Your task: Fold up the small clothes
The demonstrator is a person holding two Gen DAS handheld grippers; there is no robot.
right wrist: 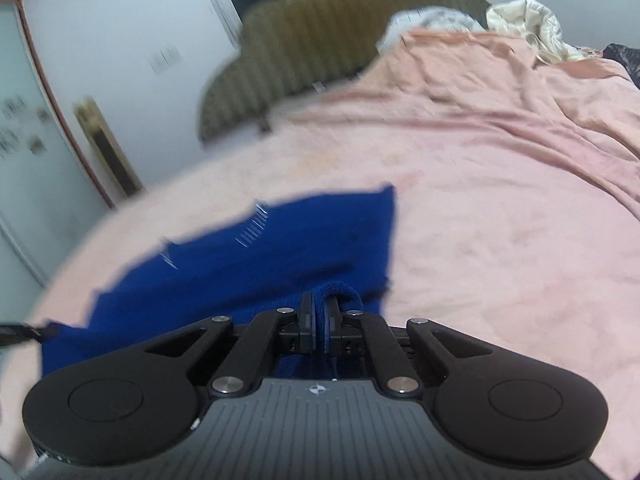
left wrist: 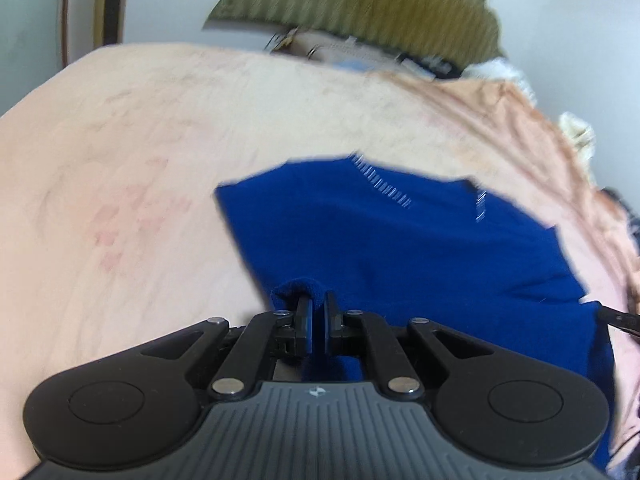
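A deep blue knit garment (left wrist: 400, 240) lies spread on a pink bedsheet (left wrist: 120, 160), with short white stitch marks near its far edge. My left gripper (left wrist: 318, 300) is shut on a bunched bit of the garment's near left edge. In the right wrist view the same blue garment (right wrist: 280, 248) stretches off to the left. There my right gripper (right wrist: 320, 300) has its jaws close together, with a rolled fold of the near right edge between them. Both views are blurred.
An olive scalloped headboard (right wrist: 320, 40) stands at the far end of the pink sheet (right wrist: 500, 240). Crumpled cream bedding (right wrist: 532, 28) is piled at the back right. White wall and a door frame (right wrist: 108, 160) lie to the left.
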